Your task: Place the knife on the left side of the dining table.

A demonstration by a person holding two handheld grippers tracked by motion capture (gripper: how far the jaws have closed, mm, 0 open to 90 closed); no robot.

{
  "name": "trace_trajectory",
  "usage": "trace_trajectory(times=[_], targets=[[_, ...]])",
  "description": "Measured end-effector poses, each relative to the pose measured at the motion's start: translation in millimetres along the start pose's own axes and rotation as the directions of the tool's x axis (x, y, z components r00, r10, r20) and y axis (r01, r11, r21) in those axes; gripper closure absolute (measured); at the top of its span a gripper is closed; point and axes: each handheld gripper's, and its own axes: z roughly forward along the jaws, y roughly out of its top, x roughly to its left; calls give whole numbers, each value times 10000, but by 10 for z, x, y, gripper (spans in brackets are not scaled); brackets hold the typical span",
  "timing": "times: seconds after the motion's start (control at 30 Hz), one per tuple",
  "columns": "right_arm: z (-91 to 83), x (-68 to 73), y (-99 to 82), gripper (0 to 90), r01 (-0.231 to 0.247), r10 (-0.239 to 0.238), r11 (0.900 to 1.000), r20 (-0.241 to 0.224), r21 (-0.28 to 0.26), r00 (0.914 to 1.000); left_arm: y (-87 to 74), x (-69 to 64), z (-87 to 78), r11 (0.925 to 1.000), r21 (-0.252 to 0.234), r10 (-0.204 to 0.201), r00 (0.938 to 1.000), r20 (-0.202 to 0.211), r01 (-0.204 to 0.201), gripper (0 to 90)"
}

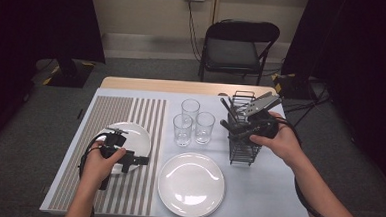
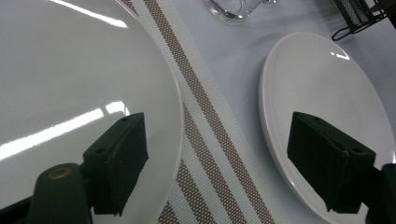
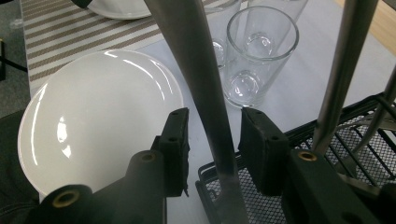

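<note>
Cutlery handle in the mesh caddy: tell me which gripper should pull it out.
Right. The right gripper already has its fingers either side of the cutlery handle standing in the mesh caddy, not yet pressing it. The left gripper sits open between the two plates.

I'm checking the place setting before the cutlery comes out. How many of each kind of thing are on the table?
White plates: 2
Clear glasses: 3
Black wire cutlery caddy: 1
Striped placemat: 1
Total: 7

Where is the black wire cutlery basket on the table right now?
In the high view, the wire basket stands on the right side of the table, just right of the three glasses, with the right gripper at it.
</note>
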Motion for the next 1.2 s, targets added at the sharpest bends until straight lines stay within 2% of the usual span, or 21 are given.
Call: trace_trajectory(times=[0.2, 0.37, 0.57, 0.93, 1.2], targets=[[28, -8, 13, 700, -34, 33, 9999, 110, 127, 9999, -2, 6, -1, 10000, -11, -22, 10000, -18, 22, 201], [33, -33, 1, 738, -232, 232, 9997, -27, -29, 9997, -3, 15, 3, 10000, 67, 42, 10000, -31, -42, 200], [20, -51, -10, 738, -350, 350, 9994, 3, -58, 9994, -5, 9, 10, 10000, 86, 17, 10000, -61, -17, 201], [13, -85, -68, 732, -608, 603, 9979, -211, -208, 9980, -6, -1, 28, 9999, 137, -14, 10000, -54, 15, 200], [7, -75, -72, 752, -365, 363, 9990, -69, -248, 9993, -5, -2, 24, 9998, 212, 62, 9999, -79, -61, 201]])
